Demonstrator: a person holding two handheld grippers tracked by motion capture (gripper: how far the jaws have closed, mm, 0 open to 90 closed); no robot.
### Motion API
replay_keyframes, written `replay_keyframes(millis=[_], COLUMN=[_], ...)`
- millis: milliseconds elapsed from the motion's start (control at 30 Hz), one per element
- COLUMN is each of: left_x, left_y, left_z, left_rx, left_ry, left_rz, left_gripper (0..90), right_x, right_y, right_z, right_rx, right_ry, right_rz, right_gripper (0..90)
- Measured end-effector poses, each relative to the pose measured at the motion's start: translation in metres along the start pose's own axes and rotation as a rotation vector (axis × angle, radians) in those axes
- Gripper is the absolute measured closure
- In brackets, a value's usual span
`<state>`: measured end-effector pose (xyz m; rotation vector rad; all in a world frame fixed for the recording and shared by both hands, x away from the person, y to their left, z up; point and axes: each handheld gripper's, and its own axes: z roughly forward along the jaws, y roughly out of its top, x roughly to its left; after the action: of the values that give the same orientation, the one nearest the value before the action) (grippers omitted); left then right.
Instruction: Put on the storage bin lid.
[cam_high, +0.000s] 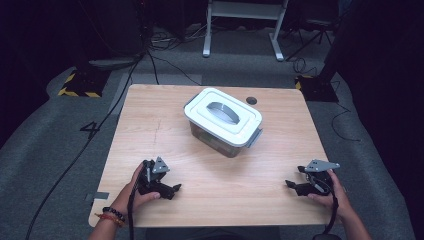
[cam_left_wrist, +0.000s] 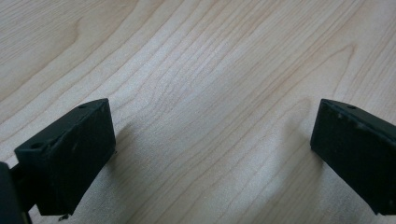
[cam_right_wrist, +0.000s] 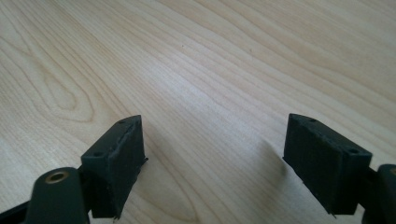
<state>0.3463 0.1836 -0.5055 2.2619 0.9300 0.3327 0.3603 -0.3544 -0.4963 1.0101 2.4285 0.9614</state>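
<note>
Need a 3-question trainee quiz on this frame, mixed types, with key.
1. True or false: the box has its lid on.
2. Multiple choice: the left gripper is A) gripping the box handle, B) open, holding nothing, near the table's front edge, C) shut on a cable.
3. Fill in: the right gripper has its fingers ____ with only bare wood between them.

Key: 1 true; 2 B; 3 open (apart).
</note>
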Motion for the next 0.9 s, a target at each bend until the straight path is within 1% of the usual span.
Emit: replay_keyframes(millis=[33,67,100,200,267,900], left_x=[0.0001,0.0000,0.0001,0.0005,0.0006,-0.0001], left_y=[0.0000,0.0000,0.0001,0.0004,0.0006,0.0000], left_z=[0.0000,0.0000,0.0000,0.0005,0.0007,0.0000], left_rx=[0.000,0.000,0.001,0.000,0.000,0.000], left_ry=[0.000,0.000,0.000,-0.003,-0.005,0.006], left_rz=[0.001,-0.001,0.002,0.003,0.000,-0.001], left_gripper=[0.2,0.2,0.2,0.1,0.1,0.4], right_x=[-0.0001,-0.0010,-0.0012,-0.0010,-0.0004,-0.0004], right_y=[-0.0016,-0.0044,-0.0060,-0.0104,-0.0104,-0.0104], right_z=[0.0005,0.0009,0.0008,0.0001,0.0003,0.0004], right_rx=[-0.005,-0.020,-0.031,-0.062,-0.059,-0.059], right_ry=[0.008,0.019,0.020,0.006,-0.005,-0.005], right_rz=[0.014,0.036,0.048,0.065,0.063,0.065], right_gripper=[20.5,20.5,20.7,20.6,20.2,19.8])
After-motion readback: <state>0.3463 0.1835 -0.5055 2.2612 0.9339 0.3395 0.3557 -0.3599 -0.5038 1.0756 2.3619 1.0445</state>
